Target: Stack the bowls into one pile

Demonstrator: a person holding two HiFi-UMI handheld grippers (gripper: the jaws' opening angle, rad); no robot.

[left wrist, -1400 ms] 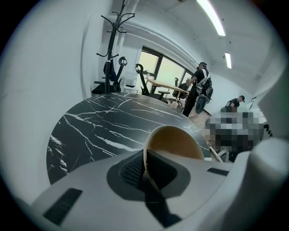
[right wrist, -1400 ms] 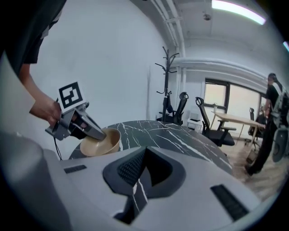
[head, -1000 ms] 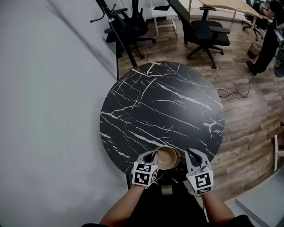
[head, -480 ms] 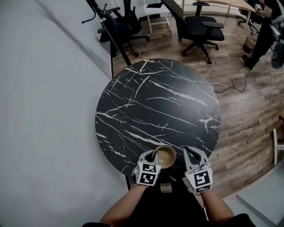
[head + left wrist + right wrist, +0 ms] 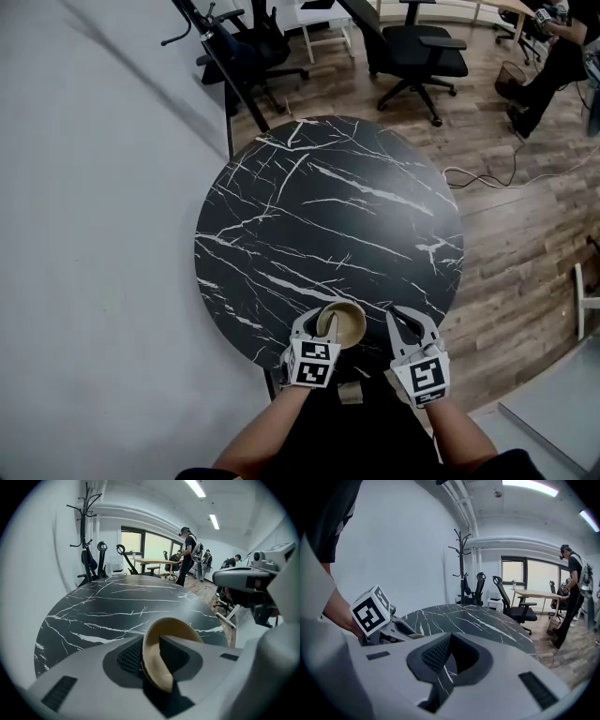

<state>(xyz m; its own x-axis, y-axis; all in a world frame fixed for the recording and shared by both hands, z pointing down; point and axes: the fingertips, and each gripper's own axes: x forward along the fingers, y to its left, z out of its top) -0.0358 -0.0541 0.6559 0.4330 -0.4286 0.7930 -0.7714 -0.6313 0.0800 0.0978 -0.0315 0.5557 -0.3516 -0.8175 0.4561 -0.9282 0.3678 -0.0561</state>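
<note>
A tan bowl (image 5: pixel 341 322) rests on the black marble table (image 5: pixel 328 216) close to its near edge; whether another bowl lies under it I cannot tell. My left gripper (image 5: pixel 320 328) reaches over the bowl's left rim. In the left gripper view the bowl (image 5: pixel 164 634) has its rim standing between the jaws of the left gripper (image 5: pixel 151 645). They have just been opening, and the rim leans on the left pad with a gap to the right one. My right gripper (image 5: pixel 401 325) hovers to the right of the bowl, shut and empty. The right gripper (image 5: pixel 451 641) sees a sliver of the bowl (image 5: pixel 417 636).
Beyond the round table stand black office chairs (image 5: pixel 412 47) and a coat rack (image 5: pixel 211 52) by the white wall (image 5: pixel 84 234). A cable (image 5: pixel 487 178) lies on the wooden floor at the right. People stand at the far right (image 5: pixel 544 66).
The bowl has sunk a little and now sits level on the table. The left jaws have spread apart around its rim. The right gripper has stayed in place.
</note>
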